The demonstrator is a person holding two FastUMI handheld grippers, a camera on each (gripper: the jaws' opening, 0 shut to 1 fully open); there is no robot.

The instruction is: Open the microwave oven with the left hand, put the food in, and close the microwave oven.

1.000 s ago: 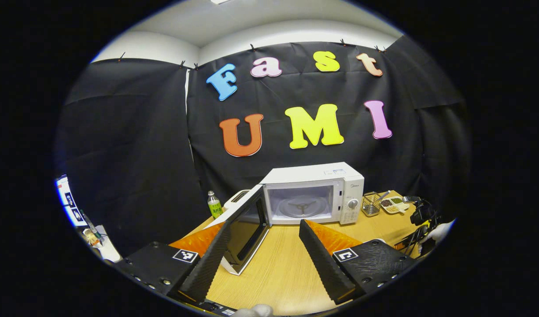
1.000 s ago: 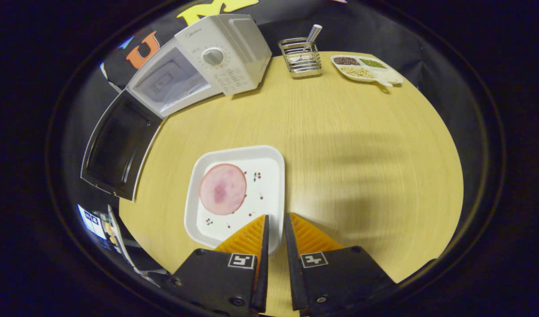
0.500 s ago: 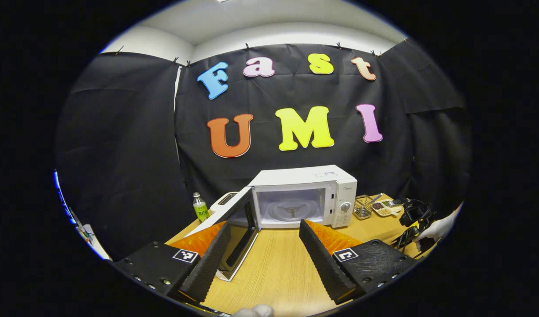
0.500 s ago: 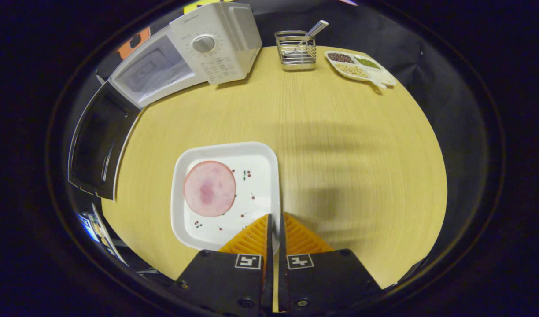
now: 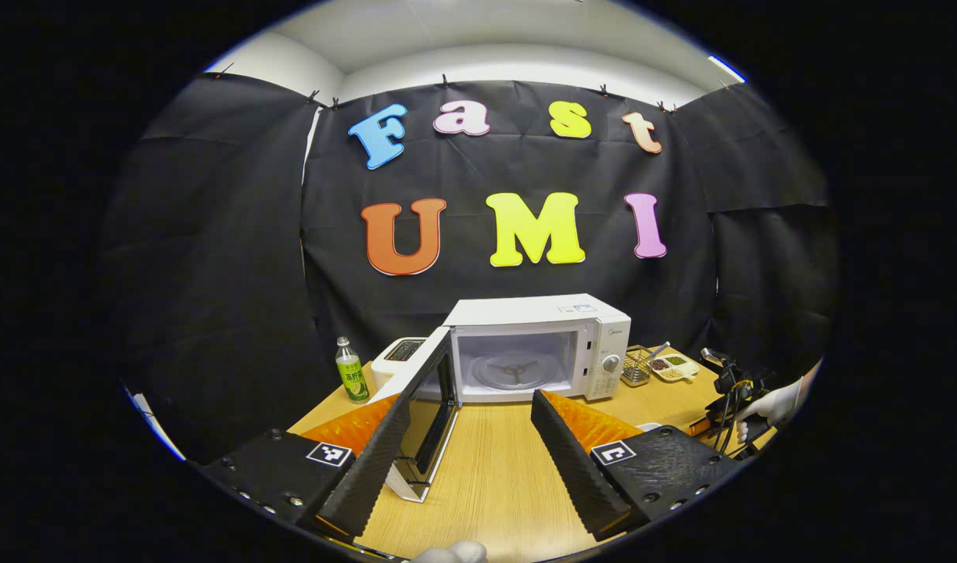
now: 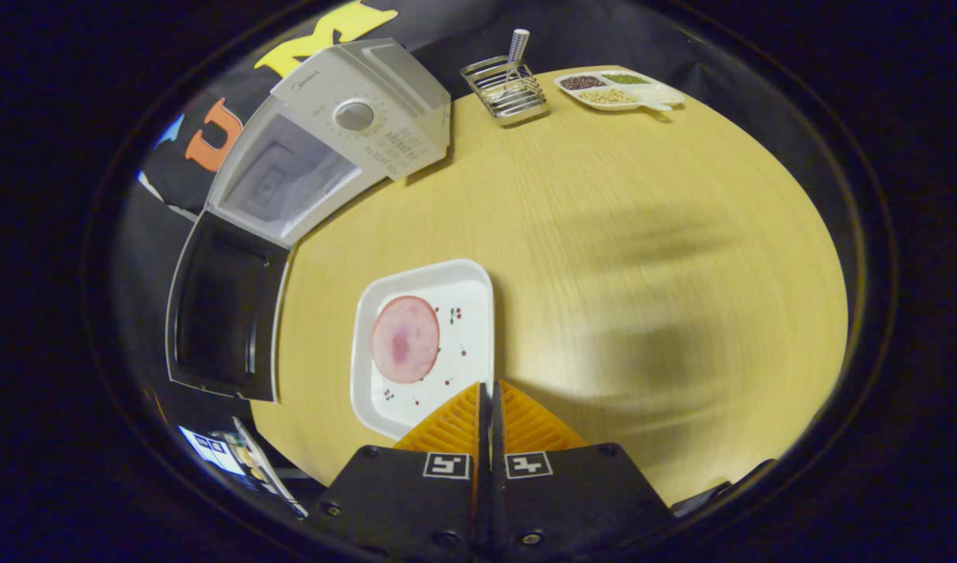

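White "Midea"-branded microwave [image 6: 345, 133] stands open; right gripper [image 6: 490, 391] jaws pinch plate [image 6: 478, 313] rim, left gripper [image 5: 467, 438] jaws wide.

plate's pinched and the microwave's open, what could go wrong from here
1. The right gripper pinches only the near right rim of the white plate, so the plate may tilt and the ham slice could slide off.
2. The microwave door stands open beside the plate's path and may get clipped.
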